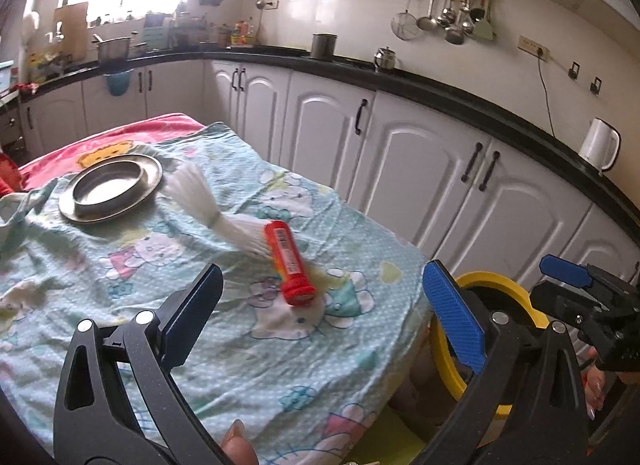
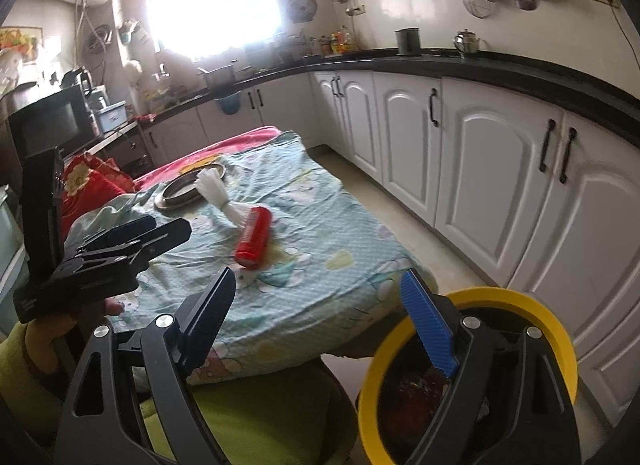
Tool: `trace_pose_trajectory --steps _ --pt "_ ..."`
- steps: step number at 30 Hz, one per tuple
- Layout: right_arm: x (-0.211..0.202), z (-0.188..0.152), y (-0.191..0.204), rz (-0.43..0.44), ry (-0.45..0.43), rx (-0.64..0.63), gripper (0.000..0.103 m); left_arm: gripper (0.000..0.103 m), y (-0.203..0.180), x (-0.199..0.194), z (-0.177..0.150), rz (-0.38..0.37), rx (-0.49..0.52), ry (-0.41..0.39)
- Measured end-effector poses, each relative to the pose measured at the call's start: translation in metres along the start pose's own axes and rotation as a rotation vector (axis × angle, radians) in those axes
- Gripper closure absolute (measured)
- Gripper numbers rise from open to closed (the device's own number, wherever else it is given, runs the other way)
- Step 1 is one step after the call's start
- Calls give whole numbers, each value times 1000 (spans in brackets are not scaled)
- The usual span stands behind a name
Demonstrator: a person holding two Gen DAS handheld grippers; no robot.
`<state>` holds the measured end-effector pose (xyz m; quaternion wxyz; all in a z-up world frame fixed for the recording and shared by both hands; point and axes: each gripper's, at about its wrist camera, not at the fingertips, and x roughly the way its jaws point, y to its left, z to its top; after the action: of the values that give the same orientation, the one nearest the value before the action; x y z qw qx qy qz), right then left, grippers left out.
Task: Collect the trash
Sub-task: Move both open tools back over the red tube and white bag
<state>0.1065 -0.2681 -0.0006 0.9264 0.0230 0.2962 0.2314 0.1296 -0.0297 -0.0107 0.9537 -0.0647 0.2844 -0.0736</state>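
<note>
The left tool (image 1: 322, 305) hangs over the near part of the table (image 1: 352, 349), its two fingers spread wide and holding nothing. The right tool (image 2: 318, 319) is also spread wide and empty, hovering above the near right corner of the table and the yellow-rimmed bin (image 2: 560, 329) on the floor just beside that corner. The bin holds some dark and reddish stuff.

A light blue cartoon-print cloth (image 1: 240, 349) covers the table. On it, near the middle, lies a red tube (image 1: 289, 263) on its side, with a printed label facing up. Its far end touches a white bundle of thin strands (image 1: 204, 201) tied around the middle. The far end of that bundle lies against a round metal plate (image 1: 112, 185), which sits empty at the far left of the cloth.
</note>
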Motion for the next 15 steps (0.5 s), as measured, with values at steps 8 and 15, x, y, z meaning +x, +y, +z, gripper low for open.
trace_pose_trajectory --steps 8,15 --pt "20 11 26 36 17 -48 21 11 34 -3 3 48 -66 -23" --pt "48 17 48 63 45 -91 21 11 65 -3 7 88 -128 -36"
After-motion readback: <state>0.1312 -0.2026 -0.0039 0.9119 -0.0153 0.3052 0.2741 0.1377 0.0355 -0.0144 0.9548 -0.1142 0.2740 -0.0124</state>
